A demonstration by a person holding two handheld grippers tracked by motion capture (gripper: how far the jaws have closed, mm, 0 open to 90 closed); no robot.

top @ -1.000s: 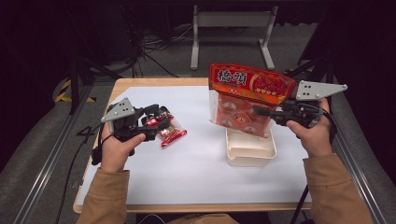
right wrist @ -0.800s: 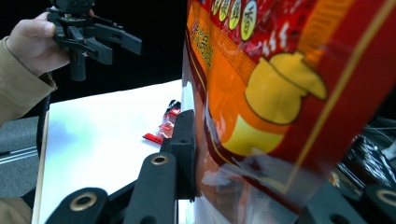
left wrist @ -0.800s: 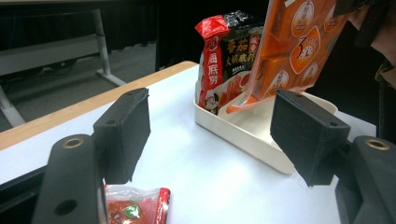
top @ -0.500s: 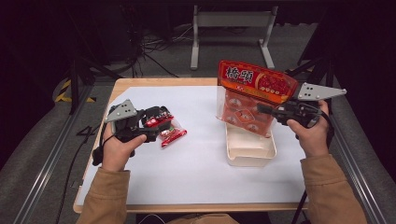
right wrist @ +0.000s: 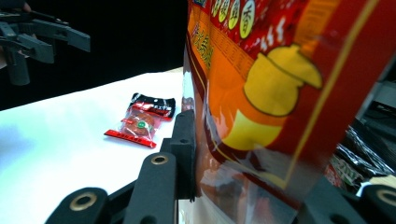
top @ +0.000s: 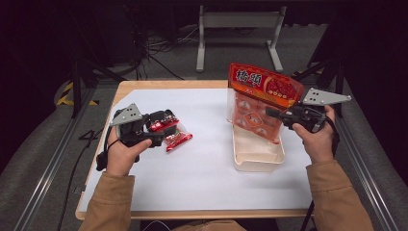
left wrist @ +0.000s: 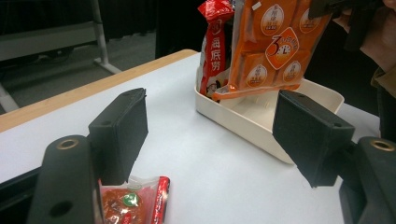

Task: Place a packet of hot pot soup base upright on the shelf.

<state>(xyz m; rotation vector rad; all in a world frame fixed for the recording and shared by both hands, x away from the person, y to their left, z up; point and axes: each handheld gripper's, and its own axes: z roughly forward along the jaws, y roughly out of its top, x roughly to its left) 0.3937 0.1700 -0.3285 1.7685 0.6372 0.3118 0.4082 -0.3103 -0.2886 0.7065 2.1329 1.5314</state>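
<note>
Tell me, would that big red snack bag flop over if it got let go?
Probably. The snack bag is thin film, hanging from the right gripper over the tray. It looks light, and its glossy surface may be slippery.

This looks like a lab or recording studio set up for filming handwork, not a home or shop; the wooden-edged desk [top: 144, 89] wears a plain white sheet and stands alone on grey carpet; metal rails [top: 48, 163] run along the floor on both sides of it; black cables [top: 154, 45] lie tangled behind it beside a grey metal stand [top: 235, 29]; yellow-and-black hazard tape [top: 67, 94] marks the floor at the left; the surroundings are dark, with light falling on the desk alone.
</note>
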